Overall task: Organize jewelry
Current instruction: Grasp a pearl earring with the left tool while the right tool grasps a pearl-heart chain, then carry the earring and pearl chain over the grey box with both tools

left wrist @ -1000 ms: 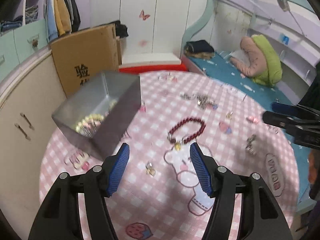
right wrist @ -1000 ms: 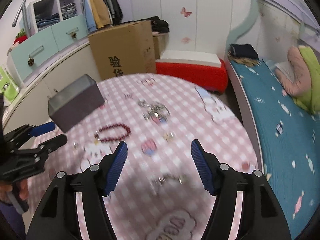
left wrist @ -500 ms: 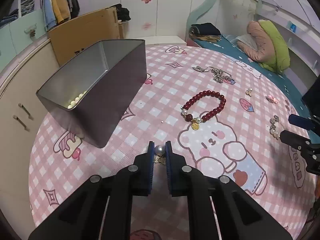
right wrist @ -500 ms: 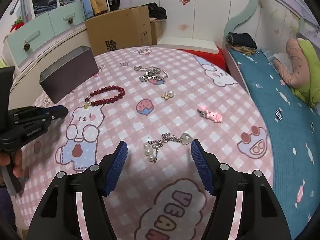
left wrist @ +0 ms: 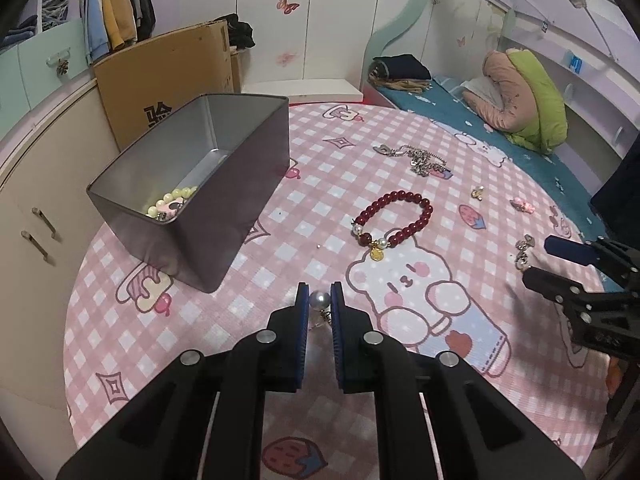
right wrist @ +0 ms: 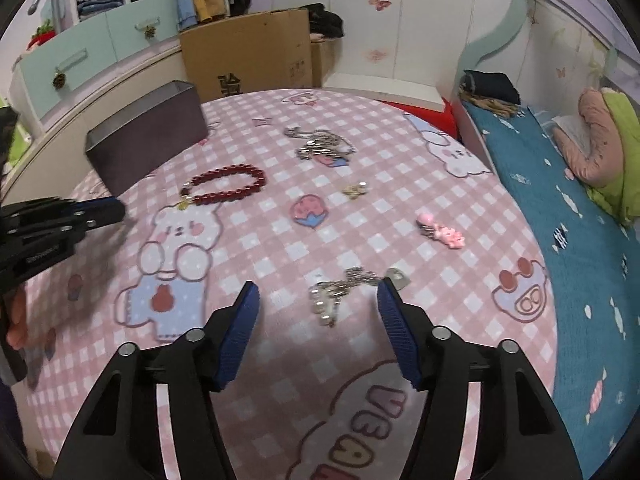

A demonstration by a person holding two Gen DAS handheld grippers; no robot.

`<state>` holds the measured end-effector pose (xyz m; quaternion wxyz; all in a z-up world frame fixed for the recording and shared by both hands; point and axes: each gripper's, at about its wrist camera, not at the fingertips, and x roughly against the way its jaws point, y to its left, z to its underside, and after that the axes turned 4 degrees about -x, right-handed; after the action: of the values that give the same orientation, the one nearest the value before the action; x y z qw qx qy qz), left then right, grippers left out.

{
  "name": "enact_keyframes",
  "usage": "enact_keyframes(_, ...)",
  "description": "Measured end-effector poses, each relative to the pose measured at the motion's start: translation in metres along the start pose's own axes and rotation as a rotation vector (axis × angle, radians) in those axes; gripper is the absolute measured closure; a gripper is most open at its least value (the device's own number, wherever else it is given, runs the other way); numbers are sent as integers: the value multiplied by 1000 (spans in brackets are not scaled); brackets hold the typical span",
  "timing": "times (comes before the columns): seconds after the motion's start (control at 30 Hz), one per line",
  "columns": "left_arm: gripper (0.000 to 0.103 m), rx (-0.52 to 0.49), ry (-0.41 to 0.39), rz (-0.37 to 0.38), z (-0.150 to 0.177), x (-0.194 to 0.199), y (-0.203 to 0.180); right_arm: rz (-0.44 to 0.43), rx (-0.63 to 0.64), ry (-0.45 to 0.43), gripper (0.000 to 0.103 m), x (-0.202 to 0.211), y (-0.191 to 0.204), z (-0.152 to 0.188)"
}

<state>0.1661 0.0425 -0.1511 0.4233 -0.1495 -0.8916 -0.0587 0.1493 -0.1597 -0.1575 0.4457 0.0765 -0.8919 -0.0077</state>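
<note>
My left gripper [left wrist: 319, 301] is shut on a grey pearl earring [left wrist: 319, 300], its small gold chain hanging below, just above the pink checked tablecloth [left wrist: 280, 248]. The grey metal box [left wrist: 224, 184] stands to its left with pale bead jewelry [left wrist: 170, 202] inside. A dark red bead bracelet [left wrist: 394, 218] lies ahead. My right gripper [right wrist: 318, 300] has its jaws closing around a silver chain with pearls [right wrist: 340, 292] that lies on the cloth between the blue pads [right wrist: 248, 306]; the pads do not touch it.
A silver chain heap [right wrist: 320, 146], a small gold piece [right wrist: 356, 189] and a pink charm [right wrist: 440, 232] lie farther out on the round table. A cardboard box [left wrist: 168, 76] and cabinets stand behind; a bed [right wrist: 580, 220] runs along the right. A hand [right wrist: 16, 320] holds the left tool.
The left gripper shut on the pearl earring and has kept it. The right gripper came down over the pearl chain and its jaws narrowed slightly.
</note>
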Motion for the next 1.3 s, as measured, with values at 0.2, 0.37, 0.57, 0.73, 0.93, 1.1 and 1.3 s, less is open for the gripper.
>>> enact_keyframes(0.2, 94, 6, -7, 20, -2, 6, 1, 9, 12, -2, 60, -12, 0, 3)
enact_keyframes(0.37, 94, 16, -11, 40, -3, 10, 3, -26, 26, 15, 90, -12, 2, 1)
enact_keyframes(0.57, 94, 17, -19, 55, -5, 15, 3, -36, 11, 13, 93, -12, 3, 3)
enact_keyframes(0.73, 94, 19, -32, 103, -13, 24, 3, -73, -26, -27, 93, 7, -4, -6)
enact_keyframes(0.93, 94, 6, -84, 182, -36, 48, 0, -133, -45, -97, 93, 39, -5, -35)
enact_keyframes(1.1, 94, -31, -136, 196, -62, 70, -4, -155, -23, -159, 93, 62, 5, -65)
enact_keyframes(1.3, 94, -47, -173, 177, -89, 86, 5, -176, 30, -190, 93, 72, 30, -100)
